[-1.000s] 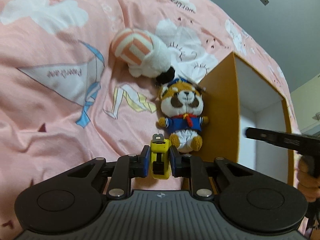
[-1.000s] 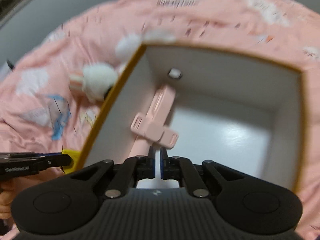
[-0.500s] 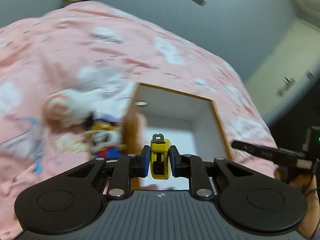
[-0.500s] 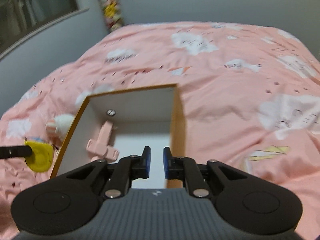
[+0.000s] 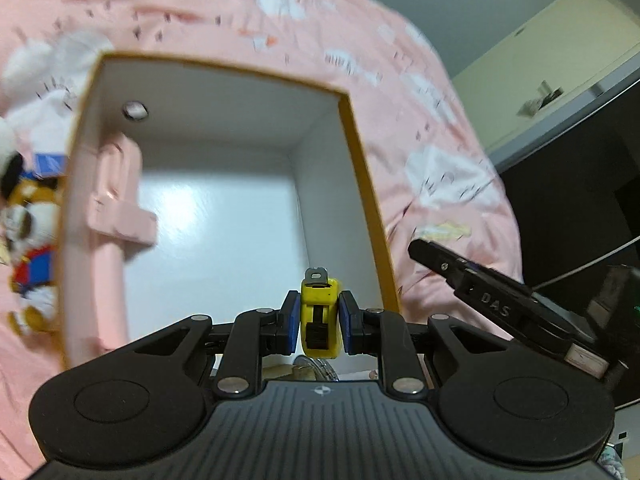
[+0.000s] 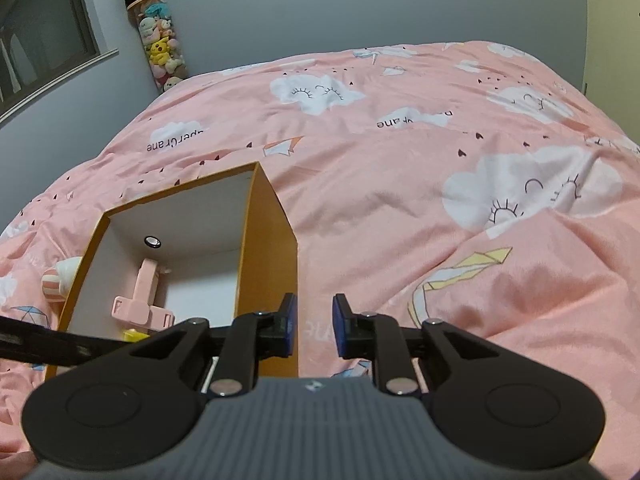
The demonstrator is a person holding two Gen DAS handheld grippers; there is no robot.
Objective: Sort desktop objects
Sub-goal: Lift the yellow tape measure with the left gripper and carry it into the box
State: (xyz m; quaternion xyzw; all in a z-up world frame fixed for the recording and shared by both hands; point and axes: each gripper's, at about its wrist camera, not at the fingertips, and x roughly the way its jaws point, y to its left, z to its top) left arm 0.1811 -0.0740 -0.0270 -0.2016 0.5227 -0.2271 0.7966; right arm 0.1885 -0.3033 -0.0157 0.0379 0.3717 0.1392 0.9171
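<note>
My left gripper (image 5: 319, 322) is shut on a yellow tape measure (image 5: 319, 320) and holds it over the near right corner of an open orange box (image 5: 358, 152) with a white inside. A pink phone holder (image 5: 116, 216) leans along the box's left wall. In the right wrist view the same box (image 6: 268, 248) lies at the left with the pink holder (image 6: 142, 298) inside, and a bit of the yellow tape measure (image 6: 134, 336) shows. My right gripper (image 6: 314, 326) is open and empty, beside the box's right wall over the pink bedcover.
A red-panda plush in a blue sailor suit (image 5: 28, 236) and a white striped plush (image 6: 60, 278) lie on the bedcover left of the box. The pink duvet (image 6: 440, 200) spreads to the right. A column of plush toys (image 6: 158, 36) hangs on the far wall.
My left gripper carried the tape measure from beside the plush toys to over the box opening. My right gripper drew back out of the box to its right side and opened.
</note>
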